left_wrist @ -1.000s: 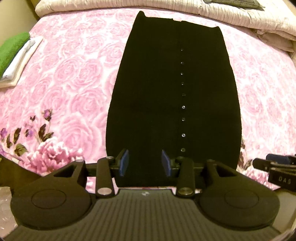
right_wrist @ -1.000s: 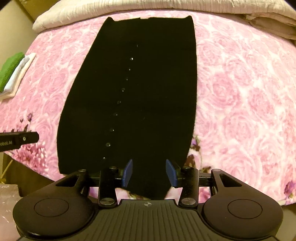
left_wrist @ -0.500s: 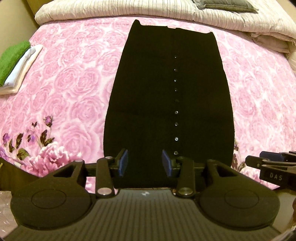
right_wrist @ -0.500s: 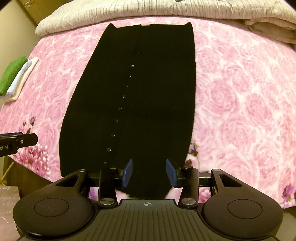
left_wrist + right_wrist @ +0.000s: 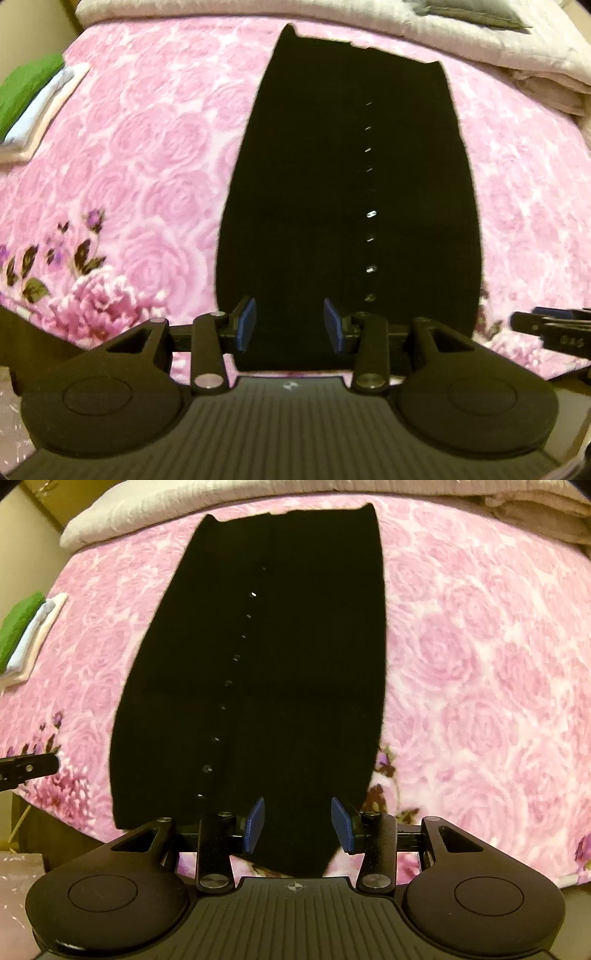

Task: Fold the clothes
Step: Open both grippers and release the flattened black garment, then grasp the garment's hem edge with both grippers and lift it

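A long black garment (image 5: 314, 184) with a row of small buttons lies flat on the pink rose bedspread (image 5: 147, 166), its near hem at the bed's front edge. My left gripper (image 5: 290, 325) hovers open over the left part of that hem, and nothing is pinched between its blue pads. In the right wrist view the same black garment (image 5: 295, 646) stretches away, and my right gripper (image 5: 298, 825) stands open over the hem's right corner. Each gripper's tip shows at the edge of the other's view.
A stack of folded clothes (image 5: 29, 96), green on top, sits at the bed's far left (image 5: 26, 635). A pale quilt (image 5: 480, 33) is bunched along the far side of the bed. The bed's front edge drops away at lower left, beside some crinkled plastic (image 5: 14, 867).
Both grippers have sunk a little toward the near hem of the garment. Their jaws stand as wide as before, and the garment has not moved.
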